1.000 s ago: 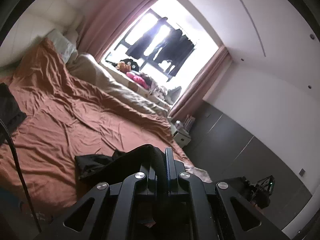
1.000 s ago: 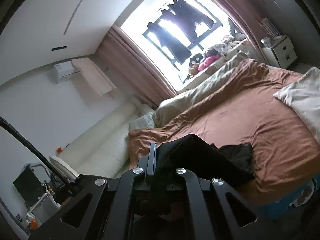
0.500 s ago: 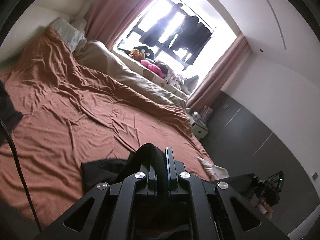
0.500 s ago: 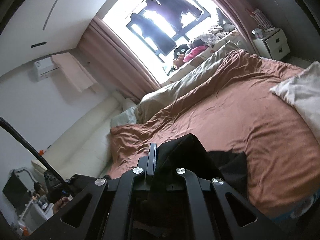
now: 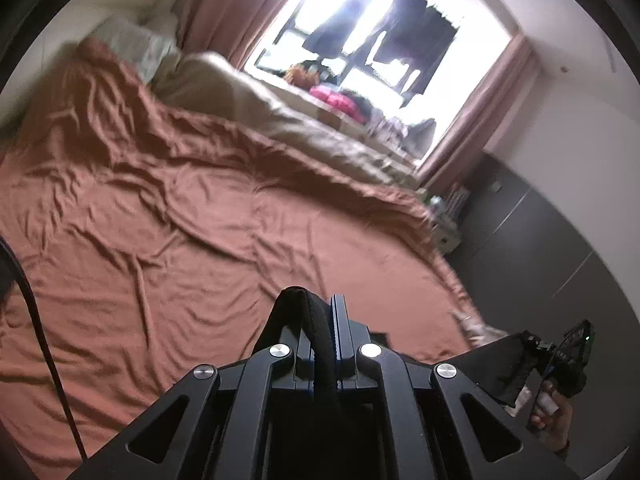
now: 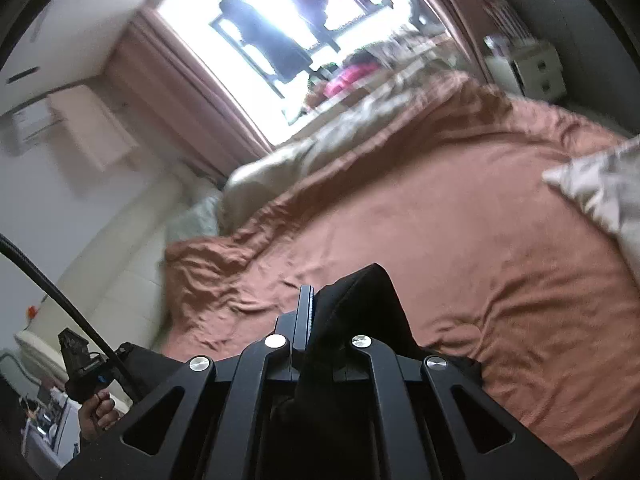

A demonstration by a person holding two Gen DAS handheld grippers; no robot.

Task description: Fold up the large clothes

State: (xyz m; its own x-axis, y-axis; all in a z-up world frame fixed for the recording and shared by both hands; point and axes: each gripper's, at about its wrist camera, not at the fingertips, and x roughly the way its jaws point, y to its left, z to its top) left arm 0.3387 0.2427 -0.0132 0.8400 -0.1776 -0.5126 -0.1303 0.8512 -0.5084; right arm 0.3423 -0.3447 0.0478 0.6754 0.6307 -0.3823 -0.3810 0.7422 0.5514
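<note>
Black garment (image 5: 320, 344) pinched tight in both tools, left tool (image 5: 330, 320) and right tool (image 6: 316, 312), now swept out over the bed (image 5: 180, 220), ready for spreading.

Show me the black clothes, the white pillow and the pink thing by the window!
black clothes (image 6: 360, 300): right wrist view, bunched fold by the fingers.
white pillow (image 6: 600, 188): right wrist view, its middle.
pink thing (image 5: 340, 100): left wrist view, its middle.

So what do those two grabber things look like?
Both are black. The left gripper and right gripper each have angular black arms with round silver bolts and thin blue-edged fingers. A black cable trails from one. A tiny green light shows on the right one.
</note>
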